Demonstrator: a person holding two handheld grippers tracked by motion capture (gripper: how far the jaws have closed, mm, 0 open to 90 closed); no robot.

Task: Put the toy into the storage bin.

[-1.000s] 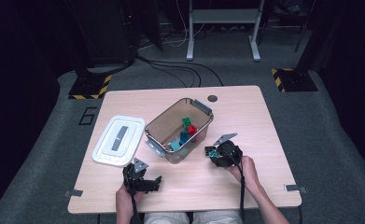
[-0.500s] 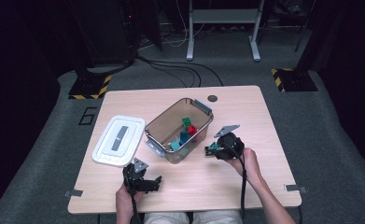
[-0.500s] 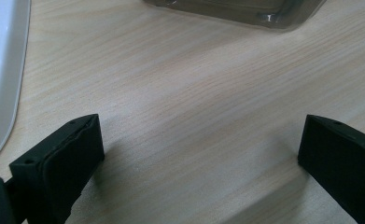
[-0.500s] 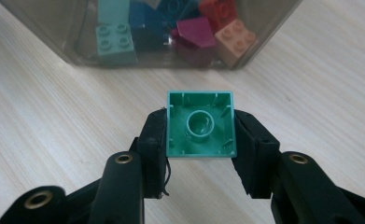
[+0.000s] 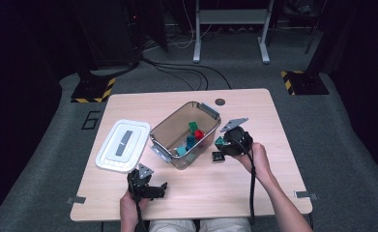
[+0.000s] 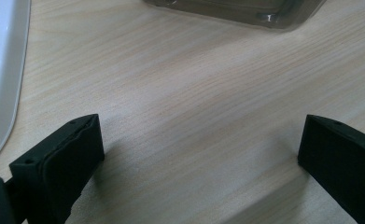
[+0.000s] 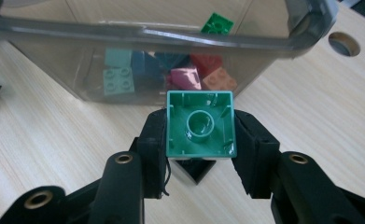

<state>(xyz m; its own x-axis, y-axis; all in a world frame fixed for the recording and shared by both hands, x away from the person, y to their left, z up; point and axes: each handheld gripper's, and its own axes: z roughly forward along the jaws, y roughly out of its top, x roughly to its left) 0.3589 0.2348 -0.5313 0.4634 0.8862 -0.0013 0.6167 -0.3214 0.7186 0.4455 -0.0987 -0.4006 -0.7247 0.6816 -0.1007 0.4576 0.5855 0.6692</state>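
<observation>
The green brick (image 7: 200,125) sits clamped between the two jaws of the right tongs (image 7: 200,140), its hollow underside with the round tube facing the right gripper view's camera. In the high view the brick (image 5: 220,141) hangs above the counter (image 5: 254,183), just beside the bin's (image 5: 163,129) right-hand long wall and below its rim. A black brick (image 5: 218,156) lies on the counter near that same wall, under the right tongs (image 5: 224,143).

The bin is clear plastic, open at the top, and holds loose bricks: a green one (image 5: 193,126), a red one (image 5: 199,134) and teal ones (image 5: 181,151). Through its wall the right gripper view also shows pink and orange pieces. A round hole (image 5: 220,102) in the counter lies beyond the bin's far end.

The white lid (image 5: 123,145) rests flat on the counter just left of the bin. The left tongs (image 5: 158,189) lie near the bin's near end, jaws wide apart with bare counter between them.
</observation>
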